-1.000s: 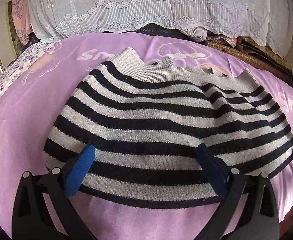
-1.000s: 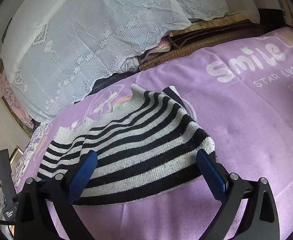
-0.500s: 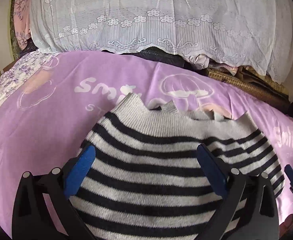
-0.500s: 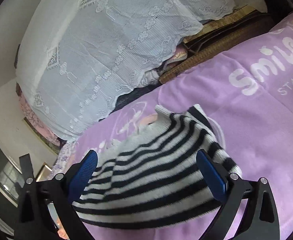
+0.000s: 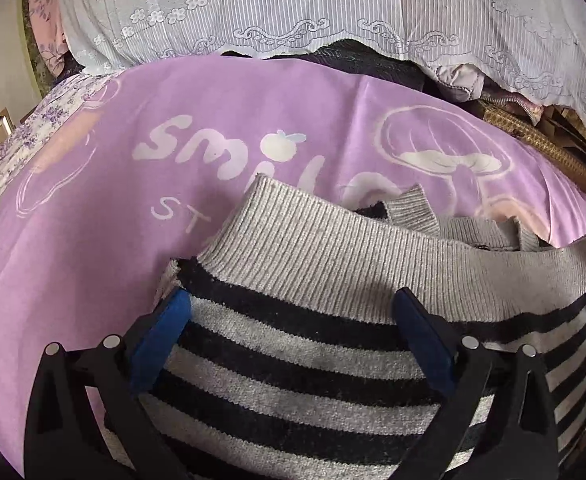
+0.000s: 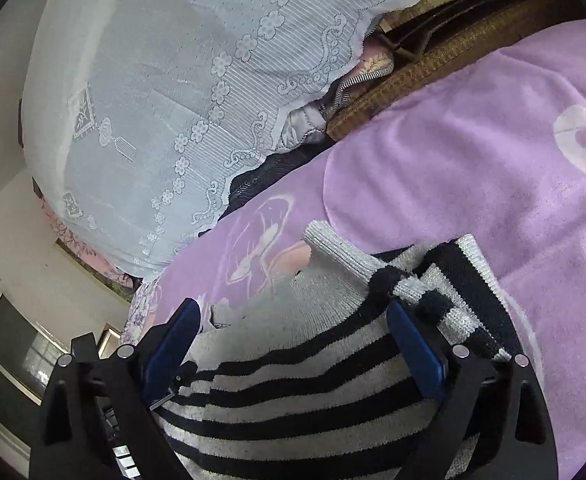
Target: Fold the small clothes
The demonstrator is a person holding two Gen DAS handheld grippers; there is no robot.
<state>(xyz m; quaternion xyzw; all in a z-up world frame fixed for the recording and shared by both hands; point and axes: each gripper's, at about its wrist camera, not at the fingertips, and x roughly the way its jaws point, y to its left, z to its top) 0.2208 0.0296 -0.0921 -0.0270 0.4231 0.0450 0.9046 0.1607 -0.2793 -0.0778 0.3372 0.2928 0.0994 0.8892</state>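
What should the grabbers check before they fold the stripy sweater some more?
1. Left gripper open: ok, jaws wide apart over the striped sweater.
2. Right gripper open: ok, jaws wide apart.
3. Either gripper pinching cloth: cannot tell, the fingertips lie over the knit but no clamp shows.
4. Grey ribbed band flat: not ok, it is raised and curled.
5. Corner by the right gripper tidy: not ok, striped knit is bunched.
6. Purple blanket beyond the sweater free of other clothes: ok.

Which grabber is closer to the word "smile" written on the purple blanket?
Left. The left gripper sits over the striped sweater just below the "smile" lettering. The right gripper faces the sweater's other end; no "smile" lettering appears ahead.
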